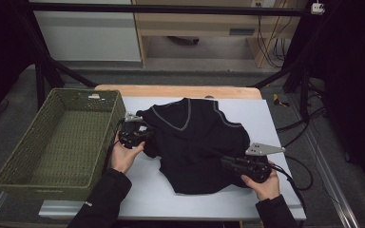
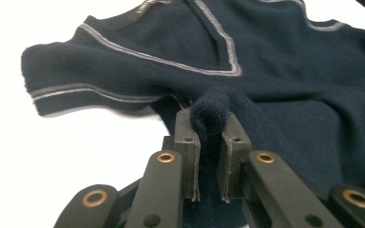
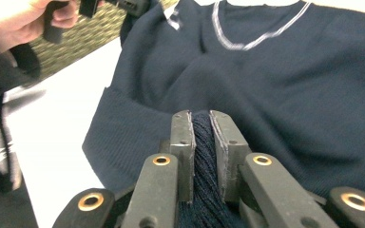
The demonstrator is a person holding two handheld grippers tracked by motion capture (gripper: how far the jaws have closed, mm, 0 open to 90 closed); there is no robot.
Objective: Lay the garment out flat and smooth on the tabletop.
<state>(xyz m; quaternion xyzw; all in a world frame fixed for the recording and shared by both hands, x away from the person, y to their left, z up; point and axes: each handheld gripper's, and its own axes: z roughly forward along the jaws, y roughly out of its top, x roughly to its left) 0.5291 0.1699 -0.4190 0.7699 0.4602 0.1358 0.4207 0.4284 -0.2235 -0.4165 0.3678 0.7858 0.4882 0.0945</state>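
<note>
I have both grips made, left gripper [image 1: 145, 134] and right gripper [image 1: 224, 162] each clamped on a fold of the dark sweater [image 1: 195, 142] mid-table, while the green basket [image 1: 16, 164] at nine o'clock waits unfilled.

No readable text, brand or nos. anywhere — a small white tag [image 1: 93, 96] on the basket [image 1: 38, 156] rim is too blurred to read.
</note>
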